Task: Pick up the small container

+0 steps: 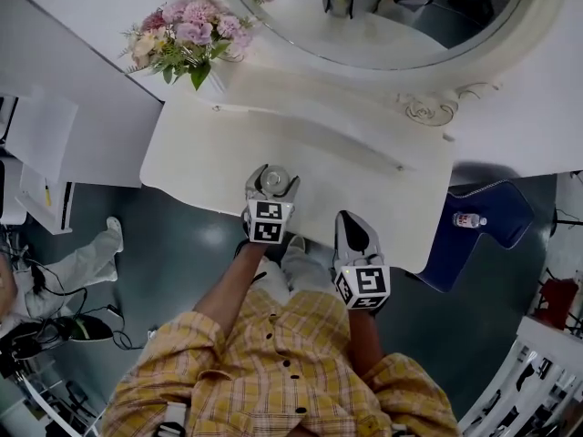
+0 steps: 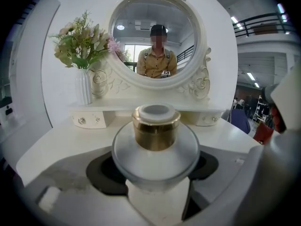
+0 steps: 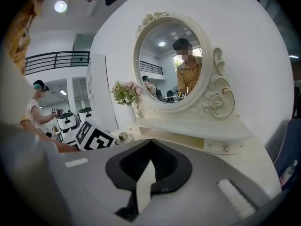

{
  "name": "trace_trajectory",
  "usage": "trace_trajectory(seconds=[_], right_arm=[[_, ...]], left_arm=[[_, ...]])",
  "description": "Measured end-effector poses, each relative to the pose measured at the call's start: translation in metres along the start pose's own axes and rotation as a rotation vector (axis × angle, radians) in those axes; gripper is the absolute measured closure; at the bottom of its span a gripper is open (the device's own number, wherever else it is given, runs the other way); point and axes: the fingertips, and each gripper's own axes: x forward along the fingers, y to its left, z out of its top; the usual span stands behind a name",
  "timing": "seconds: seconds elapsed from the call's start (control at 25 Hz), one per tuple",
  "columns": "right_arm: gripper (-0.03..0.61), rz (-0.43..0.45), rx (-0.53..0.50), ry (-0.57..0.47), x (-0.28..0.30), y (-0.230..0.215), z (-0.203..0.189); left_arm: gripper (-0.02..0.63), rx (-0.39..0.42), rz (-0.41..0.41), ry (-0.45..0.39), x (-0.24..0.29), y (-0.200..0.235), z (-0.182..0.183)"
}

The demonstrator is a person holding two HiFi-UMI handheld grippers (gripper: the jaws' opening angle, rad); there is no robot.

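Two grippers: left gripper (image 1: 271, 180), right gripper (image 1: 351, 217). One small container (image 2: 155, 142), between the left jaws. One bouquet (image 1: 187, 39) and one mirror (image 1: 364, 44), both beyond the jaws. One bottle (image 1: 468, 219), right of the right jaws.

The left gripper (image 1: 271, 177) reaches forward on a bare forearm (image 1: 233, 285). Its jaws are closed round the small container (image 2: 155, 129) — the jar's round body sits squarely between them. The right gripper (image 1: 349, 223) is held back, nearer the body and to the right of the left jaws — its own jaws meet at the tips with nothing between. Yellow checked sleeves (image 1: 182, 358) end near the elbows.
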Motion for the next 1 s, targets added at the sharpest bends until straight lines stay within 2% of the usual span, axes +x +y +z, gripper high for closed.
trace_trajectory(seconds=[0.52,1.0], right_arm=[[0.577,0.001,-0.001,-0.04,-0.022,0.022,0.023],[0.577,-0.018,-0.019,-0.122,-0.047,0.052,0.063]], left_arm=[[0.267,0.034,-0.026,-0.065,-0.054,-0.002,0.035],[0.265,0.045,-0.05,-0.155,-0.119,-0.002,0.061]])
